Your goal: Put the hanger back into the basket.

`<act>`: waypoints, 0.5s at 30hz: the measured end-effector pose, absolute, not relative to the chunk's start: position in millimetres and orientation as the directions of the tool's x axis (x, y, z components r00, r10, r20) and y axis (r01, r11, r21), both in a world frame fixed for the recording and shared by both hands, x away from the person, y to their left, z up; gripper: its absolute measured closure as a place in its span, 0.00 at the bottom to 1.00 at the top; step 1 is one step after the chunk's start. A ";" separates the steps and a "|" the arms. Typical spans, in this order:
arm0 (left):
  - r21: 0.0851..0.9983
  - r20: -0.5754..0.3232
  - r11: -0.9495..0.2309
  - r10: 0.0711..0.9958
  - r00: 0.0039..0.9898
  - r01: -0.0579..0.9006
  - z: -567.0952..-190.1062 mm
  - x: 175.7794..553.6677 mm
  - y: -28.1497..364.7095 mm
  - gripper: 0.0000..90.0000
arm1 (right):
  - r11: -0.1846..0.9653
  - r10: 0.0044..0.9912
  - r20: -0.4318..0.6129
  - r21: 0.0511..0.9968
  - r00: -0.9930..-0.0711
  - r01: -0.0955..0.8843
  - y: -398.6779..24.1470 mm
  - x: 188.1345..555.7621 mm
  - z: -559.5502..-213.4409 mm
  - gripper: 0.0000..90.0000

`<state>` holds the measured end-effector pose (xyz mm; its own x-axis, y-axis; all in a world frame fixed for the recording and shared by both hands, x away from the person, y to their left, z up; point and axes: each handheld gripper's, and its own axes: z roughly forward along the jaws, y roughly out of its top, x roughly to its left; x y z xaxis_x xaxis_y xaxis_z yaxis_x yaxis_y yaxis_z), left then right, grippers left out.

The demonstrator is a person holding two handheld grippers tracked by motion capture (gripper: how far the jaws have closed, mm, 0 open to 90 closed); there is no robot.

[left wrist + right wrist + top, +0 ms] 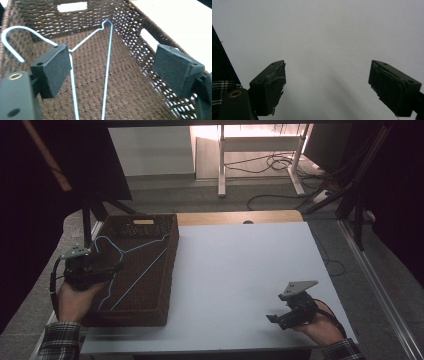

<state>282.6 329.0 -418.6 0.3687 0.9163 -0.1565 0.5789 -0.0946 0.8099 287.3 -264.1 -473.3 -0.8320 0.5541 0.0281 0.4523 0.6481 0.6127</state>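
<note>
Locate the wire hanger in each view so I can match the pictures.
High view: the wire hanger lies inside the woven basket at left, hook toward the left hand-held gripper.
Left gripper view: centre, on the basket floor, hook at upper left, between open jaws.
Right gripper view: not in it.
Shared landmark: the basket's handle cut-out.

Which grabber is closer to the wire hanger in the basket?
The left. The left gripper hangs open right over the hanger in the brown basket. The right gripper is far off across the white table, with nothing between its jaws.
</note>
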 end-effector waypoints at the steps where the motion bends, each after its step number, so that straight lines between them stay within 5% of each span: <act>1: 0.811 -0.159 -0.094 0.915 0.372 0.578 -418.0 282.4 327.6 0.14 | 0.648 0.555 0.028 0.613 -0.832 0.452 -264.1 287.3 -473.3 0.16; 15: 0.816 -0.186 -0.113 0.878 0.441 0.568 -407.2 274.7 305.2 0.08 | 0.642 0.553 0.020 0.627 -0.833 0.441 -263.7 285.6 -470.6 0.16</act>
